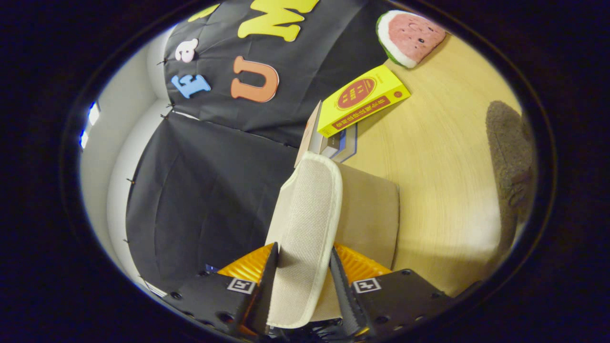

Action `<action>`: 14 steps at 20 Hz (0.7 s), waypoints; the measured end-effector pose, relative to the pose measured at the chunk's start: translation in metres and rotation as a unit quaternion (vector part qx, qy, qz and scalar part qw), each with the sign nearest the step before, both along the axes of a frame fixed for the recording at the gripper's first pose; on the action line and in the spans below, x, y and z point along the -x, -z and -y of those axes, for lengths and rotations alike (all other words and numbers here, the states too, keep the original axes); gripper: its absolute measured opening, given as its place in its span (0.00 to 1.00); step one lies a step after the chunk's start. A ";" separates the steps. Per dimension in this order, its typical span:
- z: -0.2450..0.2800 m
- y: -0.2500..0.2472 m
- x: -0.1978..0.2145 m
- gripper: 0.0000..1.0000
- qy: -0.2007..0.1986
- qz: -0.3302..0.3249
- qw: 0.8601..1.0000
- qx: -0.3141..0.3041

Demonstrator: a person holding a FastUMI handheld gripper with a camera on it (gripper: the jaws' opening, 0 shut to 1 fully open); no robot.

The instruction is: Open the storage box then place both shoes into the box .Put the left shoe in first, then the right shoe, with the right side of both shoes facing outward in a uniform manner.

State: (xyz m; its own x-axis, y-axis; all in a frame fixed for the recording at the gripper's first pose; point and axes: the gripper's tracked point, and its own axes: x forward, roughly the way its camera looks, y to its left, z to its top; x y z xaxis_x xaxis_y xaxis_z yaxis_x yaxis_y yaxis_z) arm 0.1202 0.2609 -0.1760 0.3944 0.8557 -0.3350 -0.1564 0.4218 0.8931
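Gripper [300, 271] clenched on the cream mesh lid flap [305, 214] of the storage box [367, 214]; both fingers press its sides, flap standing up between them. Beige box body just behind the flap, resting on the wooden table [438, 157]. Beyond it: stack of books [360, 100], yellow one topmost. Watermelon-slice plush [410, 35] farther off. Brown fuzzy shoe [510, 157] well apart from the box, across the table.

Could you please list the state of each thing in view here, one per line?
gripper: shut on the lid, one finger pressing each face.
lid: lifted, edge-on between the fingers.
box: open, on the table.
shoe: lying on the table, outside the box.
books: closed, stacked.
watermelon toy: lying on the table.
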 end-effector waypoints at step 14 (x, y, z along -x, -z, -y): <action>-0.008 -0.098 0.014 0.00 0.030 0.060 0.998 0.000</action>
State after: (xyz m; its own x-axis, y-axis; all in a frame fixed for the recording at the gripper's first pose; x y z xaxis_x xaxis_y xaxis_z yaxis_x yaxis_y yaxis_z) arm 0.1066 0.2691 -0.0776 0.4826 0.8293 -0.2817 -0.2365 0.4331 0.8698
